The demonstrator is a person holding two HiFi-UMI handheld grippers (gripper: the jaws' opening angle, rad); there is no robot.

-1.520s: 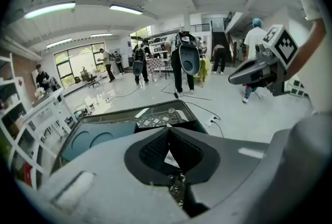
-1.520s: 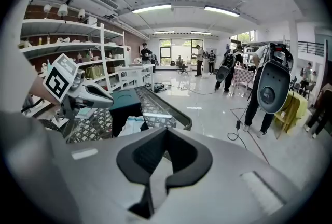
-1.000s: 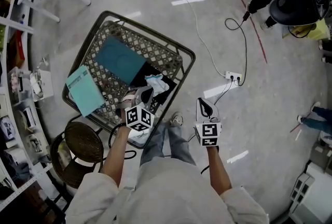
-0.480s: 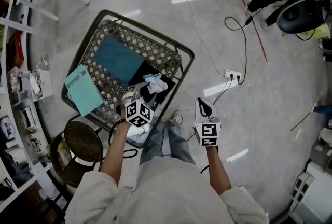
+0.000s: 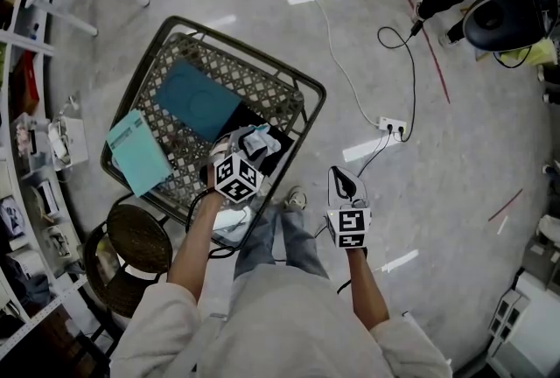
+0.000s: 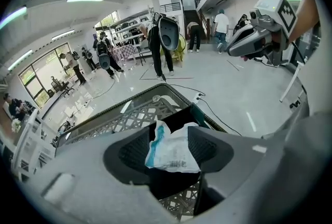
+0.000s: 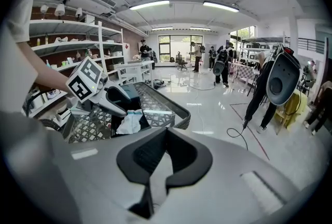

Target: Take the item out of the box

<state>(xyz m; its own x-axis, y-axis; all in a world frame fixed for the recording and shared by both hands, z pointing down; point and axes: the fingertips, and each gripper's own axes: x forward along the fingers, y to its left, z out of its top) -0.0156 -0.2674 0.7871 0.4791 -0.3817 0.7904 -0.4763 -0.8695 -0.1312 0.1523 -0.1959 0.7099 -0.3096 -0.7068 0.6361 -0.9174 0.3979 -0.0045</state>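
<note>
A dark wire basket (image 5: 311,92) stands on the floor ahead of me. Near its close corner a crumpled white packet (image 5: 260,140) with blue print lies on a black item (image 5: 273,129). My left gripper (image 5: 243,147) reaches over that corner. Its jaws are opening, and the packet (image 6: 174,153) shows between the pads without being pressed. A dark teal flat pack (image 5: 197,101) lies on the basket floor, and a pale teal booklet (image 5: 136,153) leans at the left rim. My right gripper (image 5: 344,179) hangs over the floor right of the basket, its jaws together and empty (image 7: 165,150).
A round dark stool (image 5: 140,241) stands by the basket's near left corner. A power strip (image 5: 392,129) with cables lies on the floor to the right. Shelving (image 5: 26,149) lines the left side. A person carrying equipment (image 5: 490,9) stands at the upper right.
My left gripper has moved forward over the basket's near corner to the white packet, and its jaws have gone from shut to wide apart. The right gripper has stayed put.
</note>
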